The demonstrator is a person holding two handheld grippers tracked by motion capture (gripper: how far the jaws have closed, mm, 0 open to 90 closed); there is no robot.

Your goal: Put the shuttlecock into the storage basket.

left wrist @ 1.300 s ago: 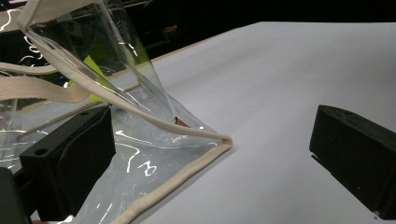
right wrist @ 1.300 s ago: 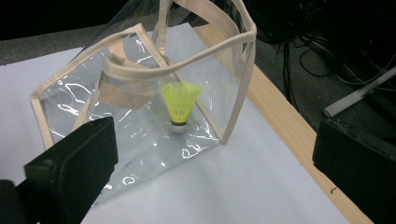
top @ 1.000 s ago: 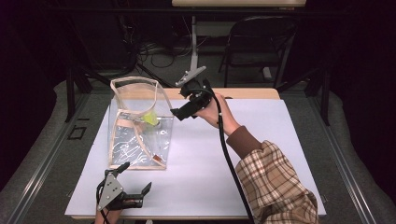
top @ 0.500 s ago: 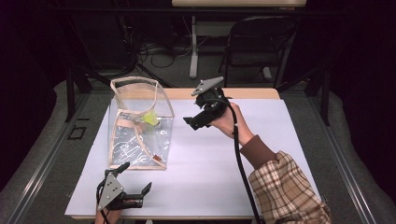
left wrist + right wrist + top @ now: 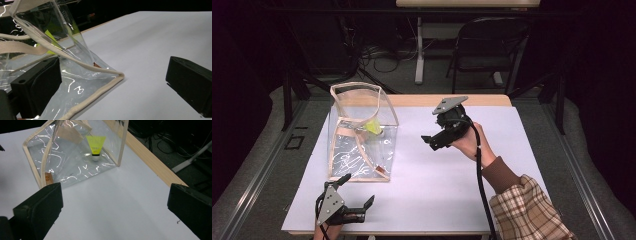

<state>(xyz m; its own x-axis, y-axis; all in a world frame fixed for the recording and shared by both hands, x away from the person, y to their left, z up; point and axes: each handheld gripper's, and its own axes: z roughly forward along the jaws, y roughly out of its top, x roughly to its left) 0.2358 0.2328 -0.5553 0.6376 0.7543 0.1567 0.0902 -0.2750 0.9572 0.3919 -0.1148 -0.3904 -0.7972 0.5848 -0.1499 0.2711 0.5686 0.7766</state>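
Yellow shuttlecock (image 5: pixel 95 144) already sits inside our clear bag (image 5: pixel 362 135); both tongs, left (image 5: pixel 354 196) and right (image 5: pixel 428 141), gape, empty.

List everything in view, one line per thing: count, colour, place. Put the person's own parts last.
clear bag: 1, transparent with beige trim, left part of the table
shuttlecock: 1, yellow with white base, inside the bag
table: 1, white top with wooden far edge
folding chair: 1, dark, beyond the table
left gripper: 1, black, open, near edge by the bag's corner
right gripper: 1, black, open, above the table's middle
plaid sleeve: 1, bottom right
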